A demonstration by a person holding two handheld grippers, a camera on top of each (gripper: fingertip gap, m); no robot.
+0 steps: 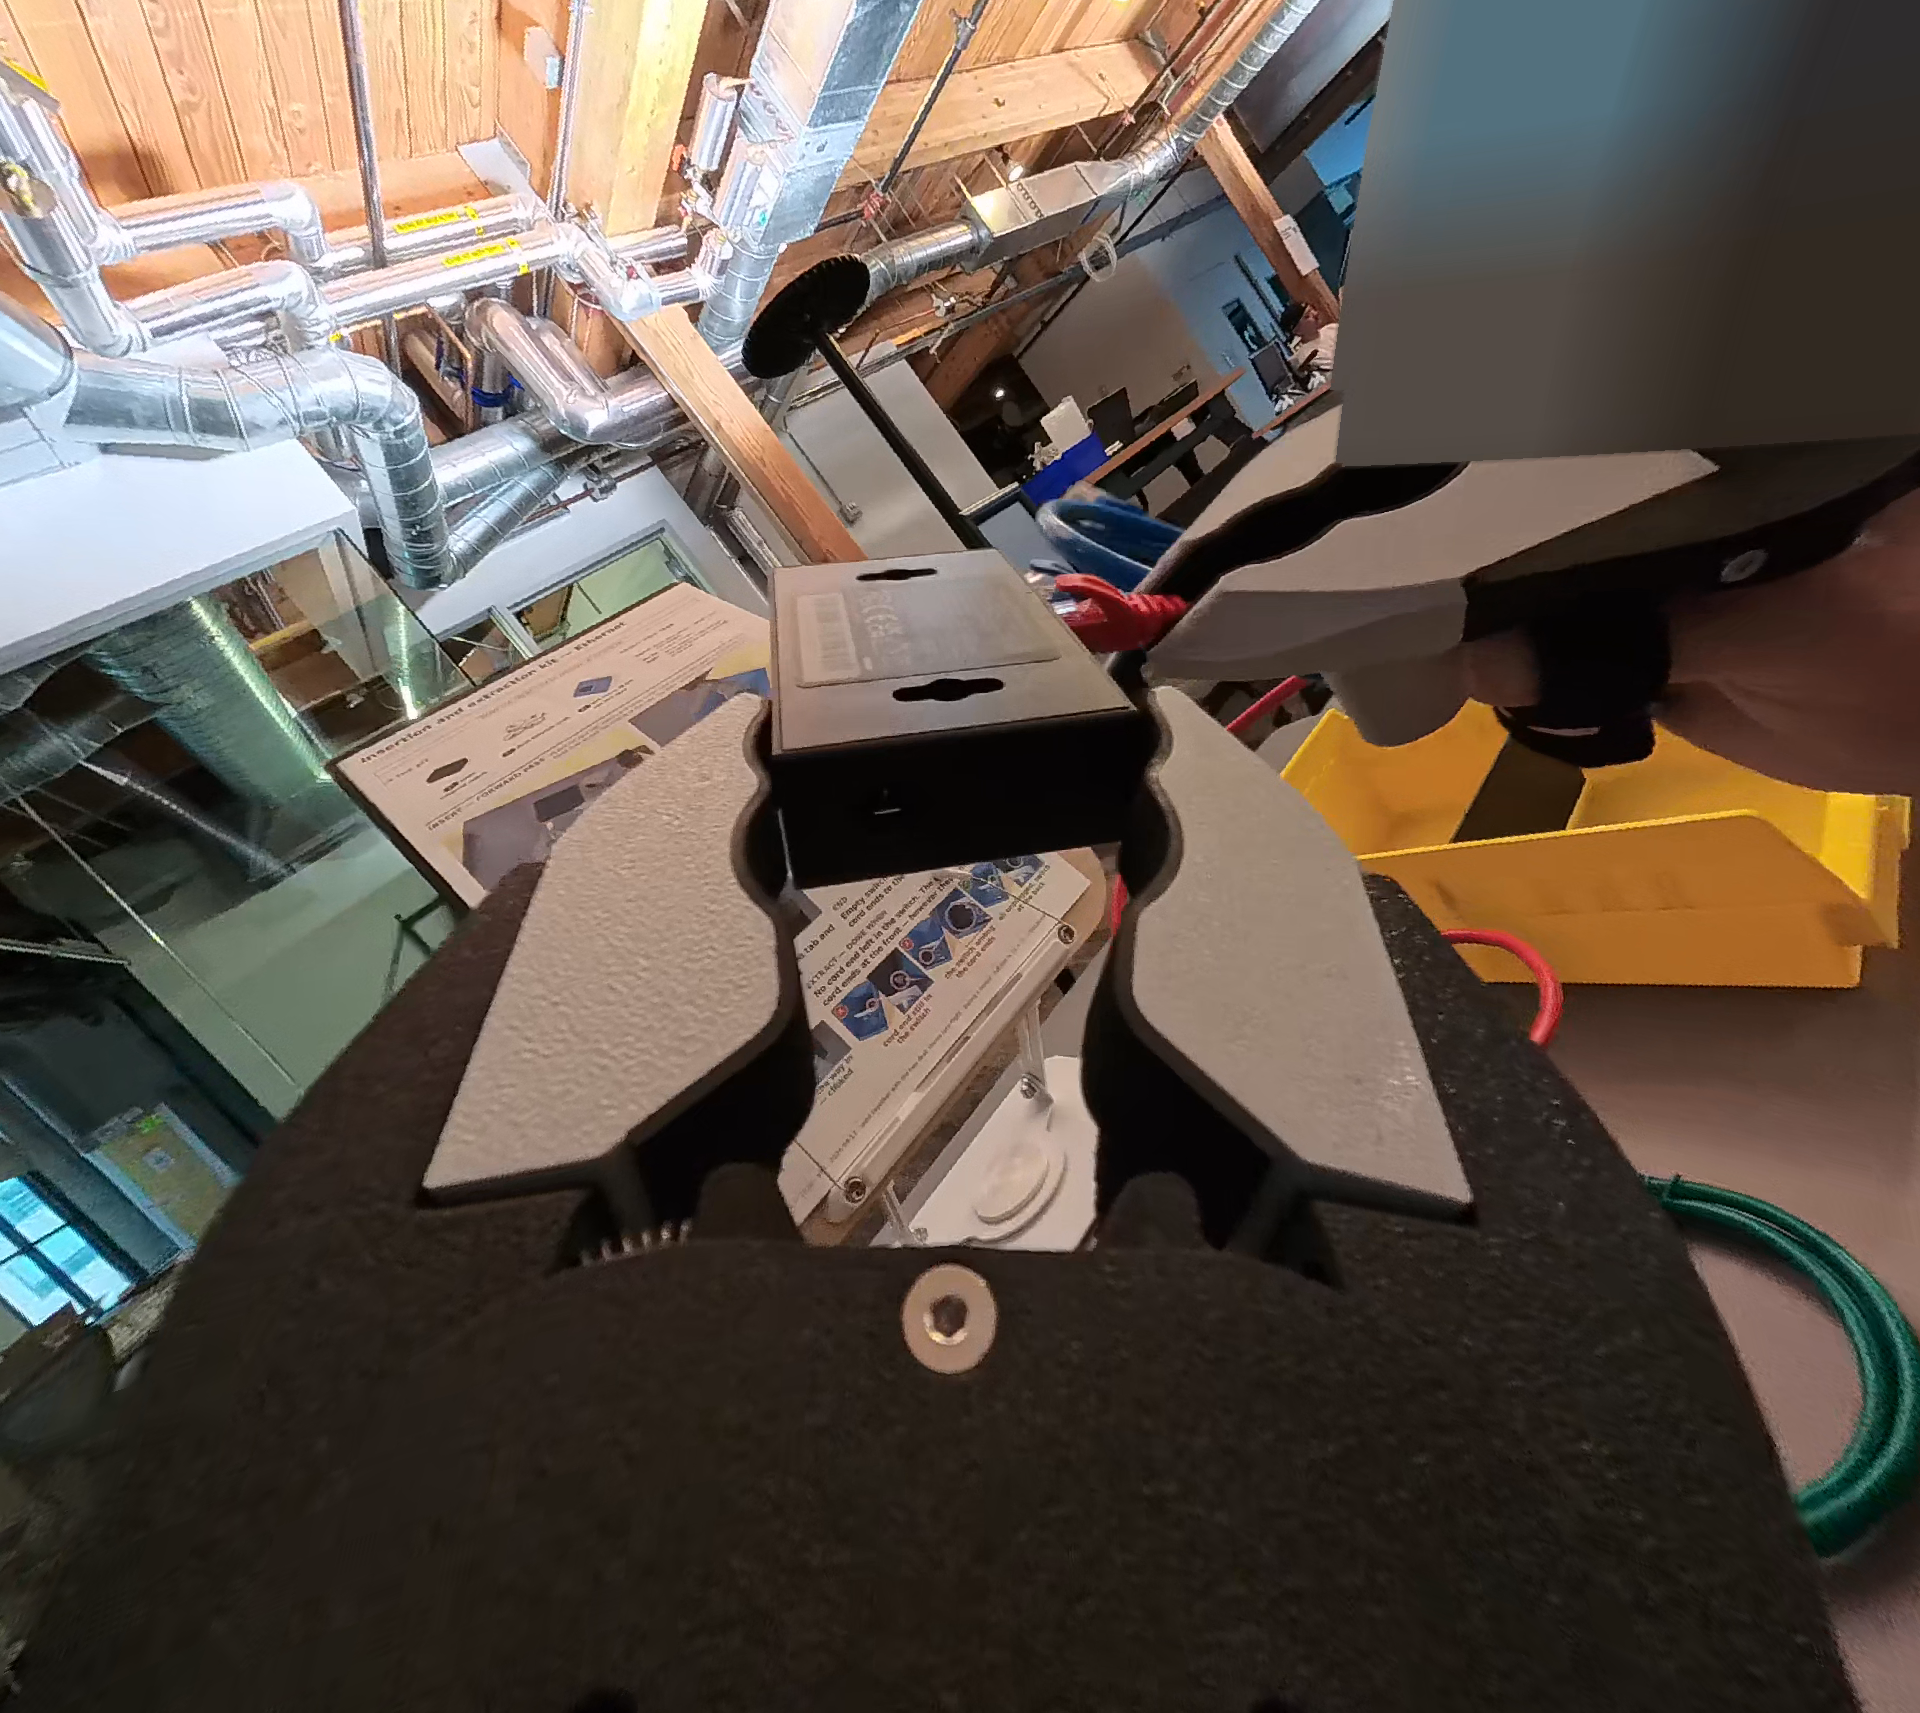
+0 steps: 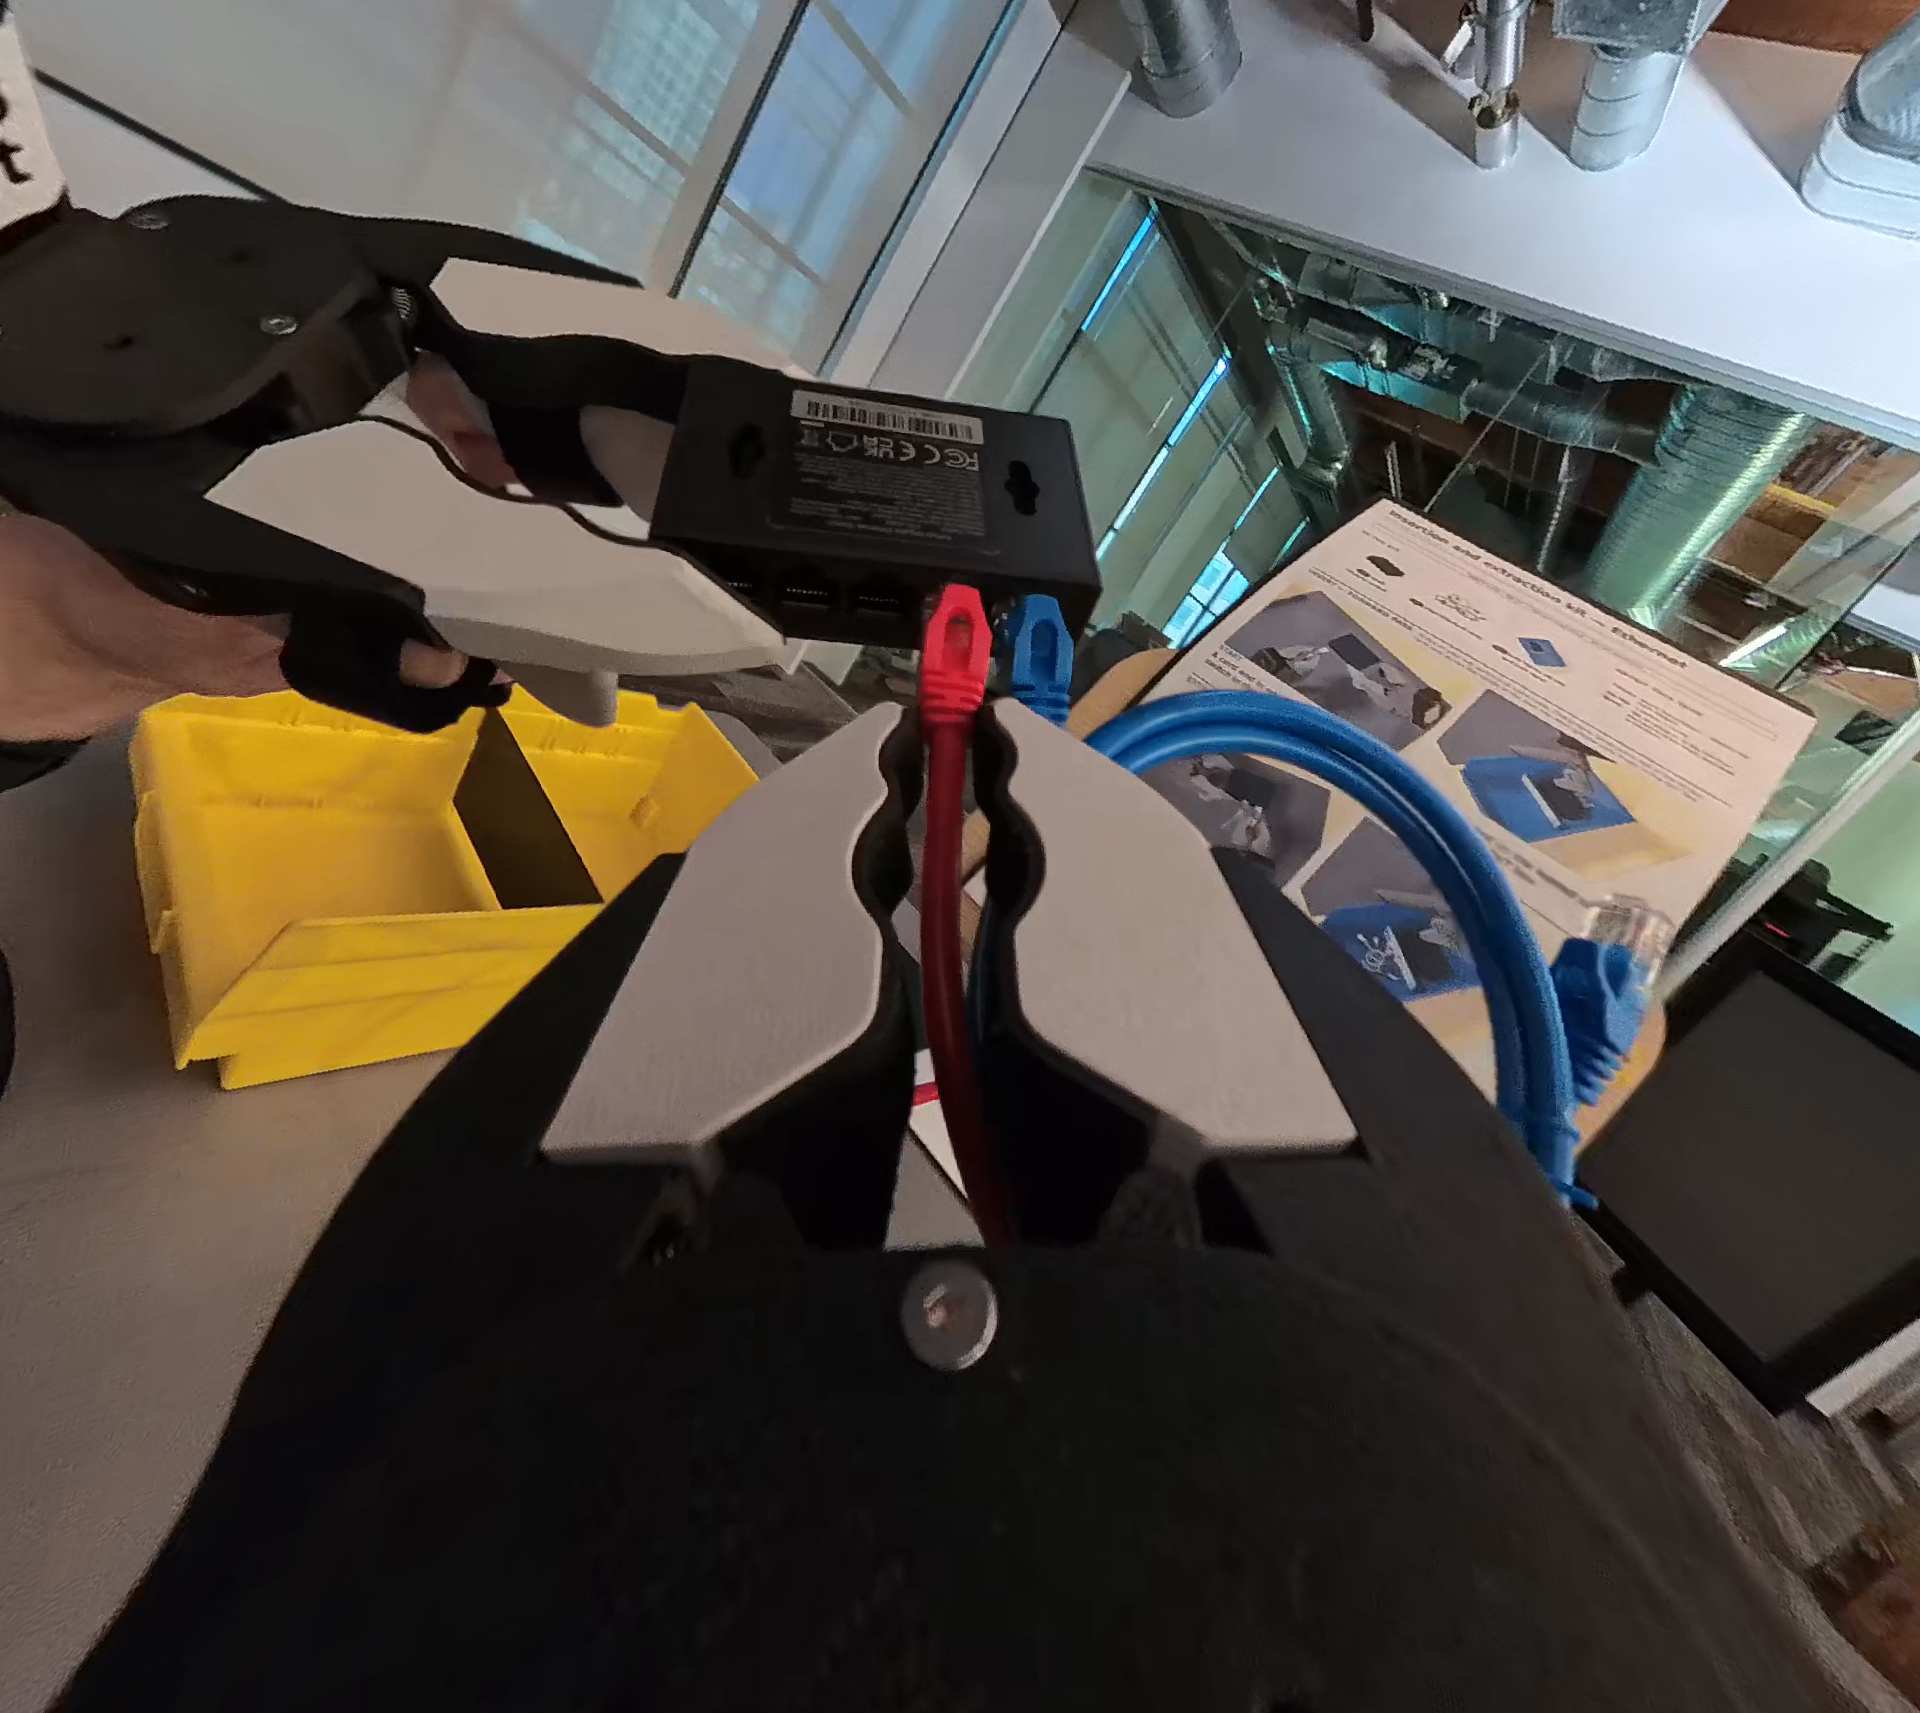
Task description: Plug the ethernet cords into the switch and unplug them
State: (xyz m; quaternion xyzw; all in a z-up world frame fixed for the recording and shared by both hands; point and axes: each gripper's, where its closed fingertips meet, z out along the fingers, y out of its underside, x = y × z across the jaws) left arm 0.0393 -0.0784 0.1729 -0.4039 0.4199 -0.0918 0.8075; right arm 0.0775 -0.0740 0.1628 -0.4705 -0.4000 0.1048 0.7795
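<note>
My left tool (image 1: 951, 790) is clamped on the switch (image 1: 935, 676), a small black metal box held off the counter (image 2: 156, 1248), underside up: barcode label and two keyhole mounting slots showing. In the right wrist view the port row faces my right tool, at 12 o'clock from it. The red ethernet cord (image 2: 951, 884) has its plug boot at a port near the row's right end, just at 9 o'clock of the blue ethernet cord (image 2: 1351, 759), whose blue boot sits in the neighbouring port. Can't tell if red is fully seated. My right tool (image 2: 951, 749) is pinched narrow on the red cord just below the boot. The blue cord loops at 3 o'clock, free clear-tipped plug dangling. Yellow bin (image 2: 343, 884) on counter at 9 o'clock. Green cord (image 1: 1829, 1372) lies on the counter at 4 o'clock in the left wrist view.
</note>
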